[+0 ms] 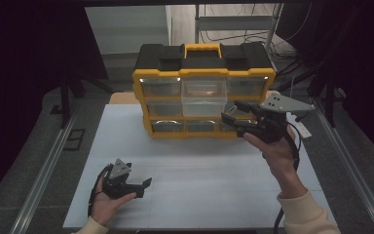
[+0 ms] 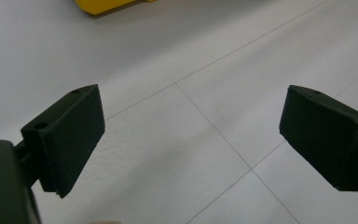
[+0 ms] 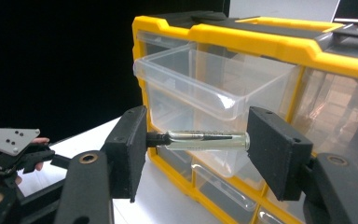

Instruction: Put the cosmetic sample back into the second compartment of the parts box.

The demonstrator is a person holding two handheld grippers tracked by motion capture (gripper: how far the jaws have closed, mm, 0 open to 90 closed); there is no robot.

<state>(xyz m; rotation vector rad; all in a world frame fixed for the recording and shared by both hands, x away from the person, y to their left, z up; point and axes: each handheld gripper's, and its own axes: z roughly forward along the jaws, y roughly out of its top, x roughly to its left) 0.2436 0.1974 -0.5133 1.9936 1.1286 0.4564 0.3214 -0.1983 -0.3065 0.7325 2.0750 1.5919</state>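
Right gripper (image 3: 196,140): closed end to end on a small clear tube (image 3: 207,140), held level just in front of the pulled-out clear drawer (image 3: 214,91) of the yellow organizer (image 1: 203,73).
Grip: your pads pinch only the tube's ends, so keep the squeeze steady or it may pop out.
Approach: lift until the tube clears the drawer's front rim, then move in over the opening.
Release: let go low inside the drawer.
Left gripper (image 1: 126,185): wide open and empty, resting on the desk (image 1: 199,165); leave it there.
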